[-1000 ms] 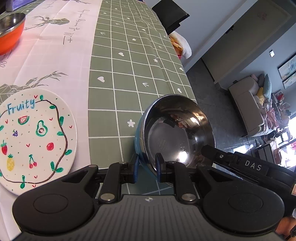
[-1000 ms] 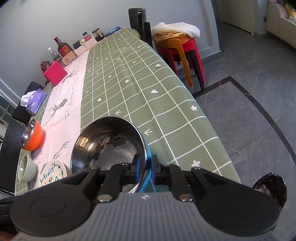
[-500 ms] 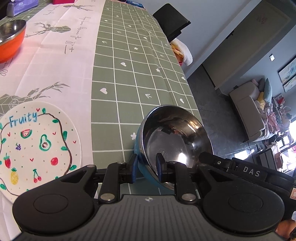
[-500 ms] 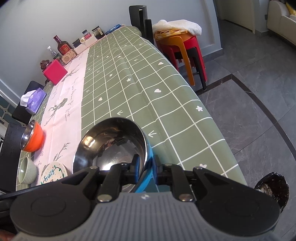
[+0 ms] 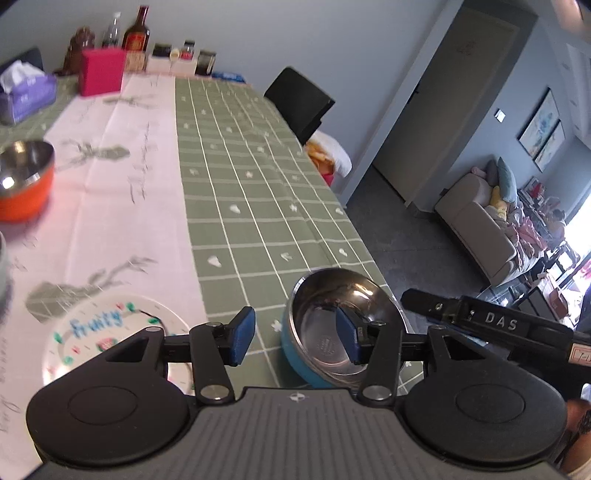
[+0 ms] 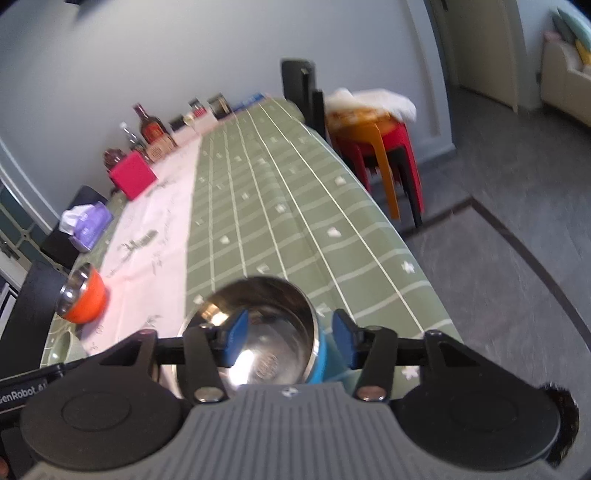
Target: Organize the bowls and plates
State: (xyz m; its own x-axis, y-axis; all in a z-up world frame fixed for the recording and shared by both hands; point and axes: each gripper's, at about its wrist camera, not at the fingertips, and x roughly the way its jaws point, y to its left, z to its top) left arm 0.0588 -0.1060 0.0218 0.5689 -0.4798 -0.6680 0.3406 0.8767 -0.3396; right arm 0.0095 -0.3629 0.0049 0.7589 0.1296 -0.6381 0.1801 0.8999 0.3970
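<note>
A steel bowl with a blue outside (image 5: 332, 325) (image 6: 273, 325) sits on the green checked tablecloth near the table's front right corner. My left gripper (image 5: 295, 338) is open, its jaws astride the bowl's left rim. My right gripper (image 6: 288, 339) is open, its jaws astride the bowl's right rim. A white "Fruity" plate (image 5: 110, 332) lies to the left on the pink runner. An orange steel-lined bowl (image 5: 24, 181) (image 6: 83, 295) stands farther back left. A green cup (image 6: 68, 349) shows at the left edge.
At the table's far end stand a pink box (image 5: 101, 72), a tissue box (image 5: 26, 92), bottles (image 5: 136, 35) and jars. A black chair (image 5: 299, 101) and stacked stools (image 6: 376, 147) stand right of the table. The table edge (image 6: 417, 266) drops to the floor on the right.
Both grippers have opened and let go of the blue bowl's rim. Both cameras have tilted up, showing more of the far table.
</note>
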